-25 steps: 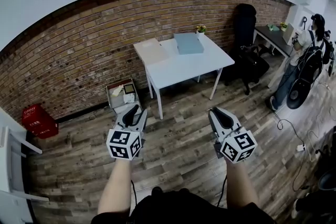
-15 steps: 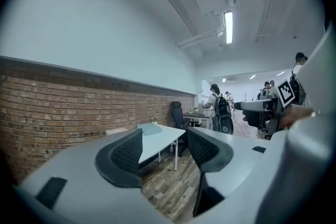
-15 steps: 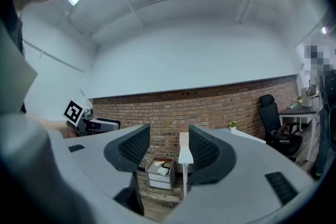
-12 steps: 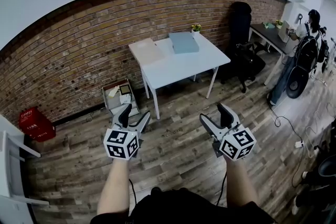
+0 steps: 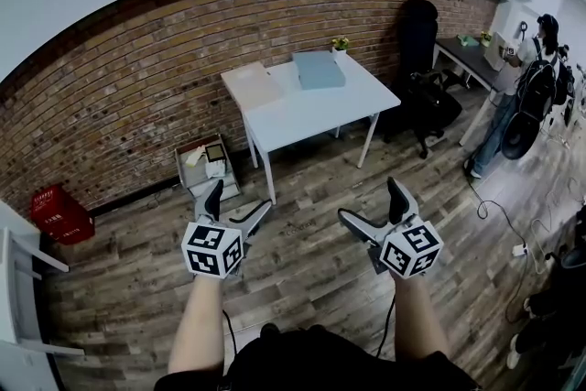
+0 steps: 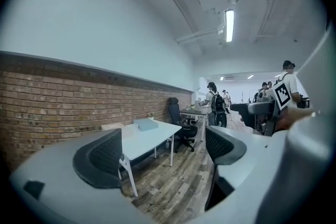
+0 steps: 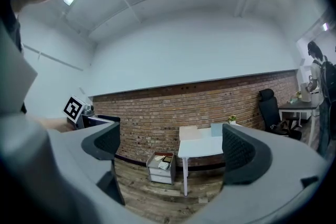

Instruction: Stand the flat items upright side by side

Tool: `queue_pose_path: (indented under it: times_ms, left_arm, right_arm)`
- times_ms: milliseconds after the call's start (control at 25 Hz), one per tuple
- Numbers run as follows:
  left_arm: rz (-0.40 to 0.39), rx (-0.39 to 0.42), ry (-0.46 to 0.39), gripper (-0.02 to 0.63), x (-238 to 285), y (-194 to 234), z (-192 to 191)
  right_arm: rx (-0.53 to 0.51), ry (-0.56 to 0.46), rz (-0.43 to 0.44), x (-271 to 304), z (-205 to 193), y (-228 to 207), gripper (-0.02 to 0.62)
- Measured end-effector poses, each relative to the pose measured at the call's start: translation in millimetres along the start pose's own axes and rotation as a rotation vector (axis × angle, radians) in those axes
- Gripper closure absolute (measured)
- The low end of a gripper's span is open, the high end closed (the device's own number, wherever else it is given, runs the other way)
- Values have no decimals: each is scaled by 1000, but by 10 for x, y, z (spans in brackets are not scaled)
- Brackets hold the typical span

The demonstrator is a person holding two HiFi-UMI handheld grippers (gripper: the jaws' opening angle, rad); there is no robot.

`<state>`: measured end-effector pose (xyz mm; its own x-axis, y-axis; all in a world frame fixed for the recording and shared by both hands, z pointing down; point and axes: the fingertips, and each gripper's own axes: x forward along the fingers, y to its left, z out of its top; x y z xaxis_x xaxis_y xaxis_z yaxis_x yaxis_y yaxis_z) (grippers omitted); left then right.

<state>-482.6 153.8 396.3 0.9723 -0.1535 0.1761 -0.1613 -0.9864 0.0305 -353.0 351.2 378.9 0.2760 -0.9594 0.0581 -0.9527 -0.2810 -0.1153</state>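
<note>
Task not begun | 2 flat items [image 5: 319,69] lay on table [image 5: 316,110], well apart from grippers | left gripper [image 5: 240,199], right gripper [image 5: 368,200]: jaws just spread wide, nothing between.

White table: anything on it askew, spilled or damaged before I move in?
Nothing stands out. The beige flat item and the blue-grey flat item lie flat, apart, along the white table's far side, and the small potted plant stands upright at its back corner. No spill shows.
</note>
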Motion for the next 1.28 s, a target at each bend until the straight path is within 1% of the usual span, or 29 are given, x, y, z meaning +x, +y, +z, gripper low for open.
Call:
queue_pose_path:
  times_ms: [120, 280, 360, 480, 640, 800, 960, 1120, 1200, 1280]
  left_arm:
    - [0, -5, 1, 106, 29, -51, -25]
    - [6, -7, -12, 104, 84, -182, -3]
    - [5, -6, -24, 104, 110, -296, 4]
    - [-3, -13, -24, 104, 140, -409, -71]
    - [-4, -40, 0, 105, 260, -352, -209]
    - [-4, -58, 9, 106, 556, -165, -261]
    - [-10, -84, 17, 106, 1008, 139, -322]
    - [-26, -89, 41, 106, 1598, 523, -346]
    - [-28, -93, 54, 106, 1875, 756, -330]
    - [-26, -96, 66, 106, 2134, 1009, -291]
  right_arm:
    - [31, 5, -8, -58, -52, -82, 9]
    - [112, 0, 38, -100, -70, -125, 9]
    - [125, -4, 64, -110, -58, -127, 10]
    - [136, 2, 80, -143, -97, -154, 11]
    - [171, 22, 76, -127, -229, -290, 11]
    - [202, 40, 53, 79, -338, -534, 12]
    - [198, 72, 46, 465, -407, -780, 12]
    - [229, 77, 35, 1033, -427, -1165, 12]
    - [259, 85, 43, 1391, -448, -1310, 12]
    - [261, 103, 57, 1773, -455, -1400, 12]
